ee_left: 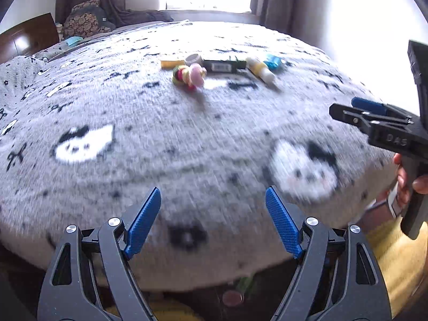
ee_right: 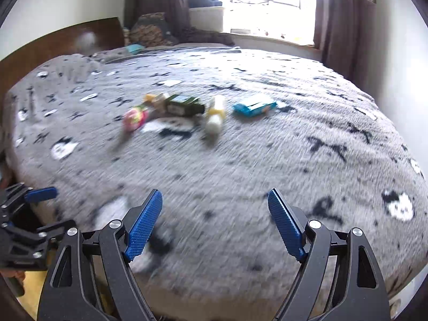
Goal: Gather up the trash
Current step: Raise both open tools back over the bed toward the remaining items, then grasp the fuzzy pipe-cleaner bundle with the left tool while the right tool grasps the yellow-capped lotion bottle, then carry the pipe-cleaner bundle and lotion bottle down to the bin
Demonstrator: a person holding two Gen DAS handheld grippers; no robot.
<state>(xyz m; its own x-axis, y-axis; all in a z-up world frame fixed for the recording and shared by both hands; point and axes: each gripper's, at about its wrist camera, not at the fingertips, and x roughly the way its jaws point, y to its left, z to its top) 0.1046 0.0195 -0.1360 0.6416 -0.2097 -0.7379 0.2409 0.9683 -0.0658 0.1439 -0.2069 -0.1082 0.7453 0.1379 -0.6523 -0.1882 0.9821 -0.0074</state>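
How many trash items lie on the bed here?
6, in one cluster mid-bed: yellow piece, tape roll, pink wrapper, dark box, white-yellow tube, blue packet. Blur may hide more.

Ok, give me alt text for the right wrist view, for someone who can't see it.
The right tongs are open and empty over a grey patterned blanket. Farther across the bed lies a row of litter: a pink wrapper, a dark green box, a yellow-and-white tube and a blue packet. The image is motion-blurred.
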